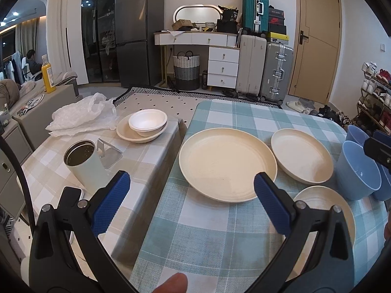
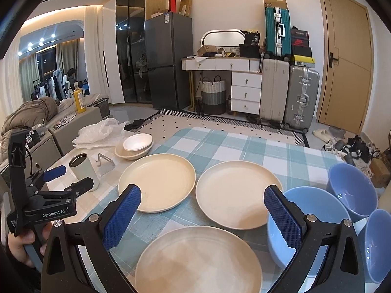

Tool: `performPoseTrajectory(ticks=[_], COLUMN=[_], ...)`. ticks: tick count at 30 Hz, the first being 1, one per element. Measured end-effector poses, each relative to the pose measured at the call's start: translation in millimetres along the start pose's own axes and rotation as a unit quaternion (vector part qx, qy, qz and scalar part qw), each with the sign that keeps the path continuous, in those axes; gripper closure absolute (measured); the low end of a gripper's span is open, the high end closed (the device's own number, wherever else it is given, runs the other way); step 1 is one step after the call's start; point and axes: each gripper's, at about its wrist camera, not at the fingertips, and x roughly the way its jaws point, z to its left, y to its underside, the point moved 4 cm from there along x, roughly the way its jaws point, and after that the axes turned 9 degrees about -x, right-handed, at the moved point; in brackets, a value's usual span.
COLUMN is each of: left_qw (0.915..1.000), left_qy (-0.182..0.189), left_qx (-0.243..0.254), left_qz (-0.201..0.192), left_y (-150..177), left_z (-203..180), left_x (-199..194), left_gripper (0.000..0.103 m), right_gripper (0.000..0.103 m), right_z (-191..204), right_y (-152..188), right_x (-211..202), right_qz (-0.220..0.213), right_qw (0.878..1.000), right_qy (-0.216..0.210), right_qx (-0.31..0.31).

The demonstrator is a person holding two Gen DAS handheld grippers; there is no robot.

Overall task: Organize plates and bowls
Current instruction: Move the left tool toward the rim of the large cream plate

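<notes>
Plates (image 2: pixel 157 182): three cream; blue bowls (image 2: pixel 352 190): three; left gripper (image 1: pixel 191 196), right gripper (image 2: pixel 202 207): wide open, empty

Three cream plates (image 2: pixel 157 182) mid-frame; three blue bowls (image 2: pixel 352 191) at right; two stacked bowls (image 2: pixel 135 146) upper left; one cup (image 2: pixel 81 168); two grippers (image 2: pixel 201 204); three suitcases (image 2: pixel 301 96) upper right.

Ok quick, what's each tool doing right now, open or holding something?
Left tool: open, holding nothing, above the teal cloth.
Right tool: open, holding nothing, over the cream plates.
</notes>
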Motion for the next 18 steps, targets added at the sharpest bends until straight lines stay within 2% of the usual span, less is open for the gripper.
performPoseTrajectory(ticks=[5, 10, 18], left_qw=[0.9999, 0.9996, 0.9978], left_qy=[-0.006, -0.006, -0.013], left_qx=[-0.003, -0.012, -0.031], left_qz=[0.011, 0.025, 0.057], left_y=[-3.7, -7.0, -5.2], left_z=[6.9, 11.8, 23.7], left_x=[21.1, 48.3, 90.9], left_gripper=[0.002, 0.002, 0.002], right_gripper=[0.0, 0.0, 0.0], right_z=[5.2, 8.3, 7.4], right_y=[-0.2, -0.2, 5.2], right_x=[27.3, 50.3, 88.6], right_qz=[0.017, 0.035, 0.071], right_qw=[1.0, 0.999, 0.996], right_qy=[-0.022, -0.03, -0.044], right_qx=[0.007, 0.003, 0.031])
